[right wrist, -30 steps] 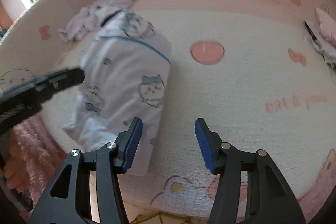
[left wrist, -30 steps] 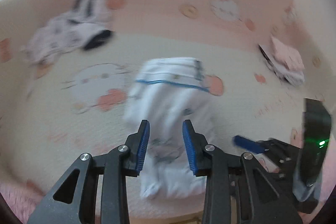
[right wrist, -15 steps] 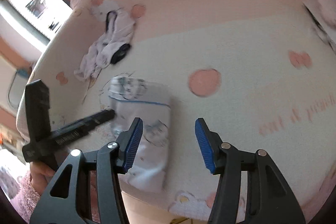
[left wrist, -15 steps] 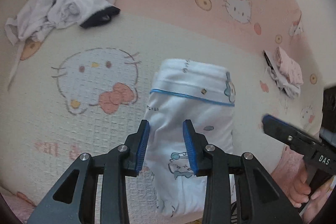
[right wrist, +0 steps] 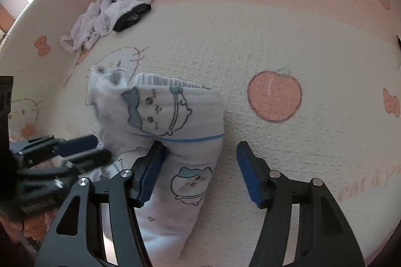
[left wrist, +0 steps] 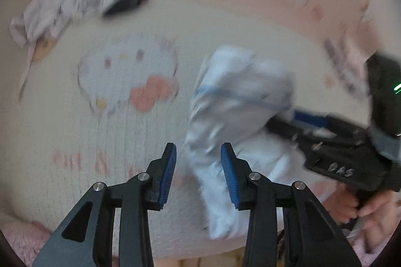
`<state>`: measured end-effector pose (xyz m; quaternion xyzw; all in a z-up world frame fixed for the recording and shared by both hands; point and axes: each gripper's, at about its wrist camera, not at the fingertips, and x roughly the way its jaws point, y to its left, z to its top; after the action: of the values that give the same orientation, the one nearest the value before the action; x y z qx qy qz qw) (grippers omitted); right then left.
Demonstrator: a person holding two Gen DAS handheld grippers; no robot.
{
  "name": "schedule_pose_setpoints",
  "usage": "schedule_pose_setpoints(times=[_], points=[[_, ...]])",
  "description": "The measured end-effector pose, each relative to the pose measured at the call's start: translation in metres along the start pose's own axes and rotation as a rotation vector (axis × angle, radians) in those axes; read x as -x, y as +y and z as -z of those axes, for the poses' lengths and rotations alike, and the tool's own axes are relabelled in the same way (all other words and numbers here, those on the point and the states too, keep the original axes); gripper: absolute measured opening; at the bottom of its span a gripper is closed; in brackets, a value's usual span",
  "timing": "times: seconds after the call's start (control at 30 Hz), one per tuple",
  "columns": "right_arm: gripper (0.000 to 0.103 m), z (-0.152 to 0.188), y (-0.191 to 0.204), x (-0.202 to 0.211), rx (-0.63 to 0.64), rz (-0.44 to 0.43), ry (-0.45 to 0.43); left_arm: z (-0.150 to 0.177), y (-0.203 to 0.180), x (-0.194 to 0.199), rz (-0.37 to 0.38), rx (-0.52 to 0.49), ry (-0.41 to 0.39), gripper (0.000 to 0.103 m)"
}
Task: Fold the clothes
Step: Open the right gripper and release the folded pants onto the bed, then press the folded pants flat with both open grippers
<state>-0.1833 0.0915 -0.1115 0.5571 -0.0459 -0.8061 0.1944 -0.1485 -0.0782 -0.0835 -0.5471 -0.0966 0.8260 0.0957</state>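
While both tools are hanging spread with nothing pinched, the right tool (right wrist: 199, 170) is now reaching into the garment (right wrist: 173, 131) on the bed (right wrist: 288, 41) – closer than 0.5 s ago – and the left tool (left wrist: 198, 173) is hovering beside its fold; another fold looks likely.

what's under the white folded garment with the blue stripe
The white folded garment lies on the cartoon-print bed cover, near its front edge. Whatever print or item sits directly beneath is covered.
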Motion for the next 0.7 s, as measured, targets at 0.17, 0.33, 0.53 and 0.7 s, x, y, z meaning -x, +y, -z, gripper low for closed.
schedule_pose_setpoints(times=[0.17, 0.33, 0.53, 0.7], points=[[0.06, -0.01, -0.013, 0.03, -0.084, -0.051, -0.117, -0.035, -0.026, 0.005, 0.031, -0.131, -0.138, 0.04], [0.058, -0.022, -0.018, 0.003, -0.094, -0.008, -0.063, -0.043, -0.016, -0.028, -0.026, -0.119, -0.085, 0.043], [0.064, -0.02, -0.03, -0.007, -0.22, -0.062, -0.079, -0.046, 0.007, -0.062, -0.063, -0.025, -0.016, 0.053], [0.064, -0.014, -0.034, 0.001, -0.235, -0.017, -0.108, -0.043, 0.008, -0.062, -0.094, -0.019, -0.028, 0.058]])
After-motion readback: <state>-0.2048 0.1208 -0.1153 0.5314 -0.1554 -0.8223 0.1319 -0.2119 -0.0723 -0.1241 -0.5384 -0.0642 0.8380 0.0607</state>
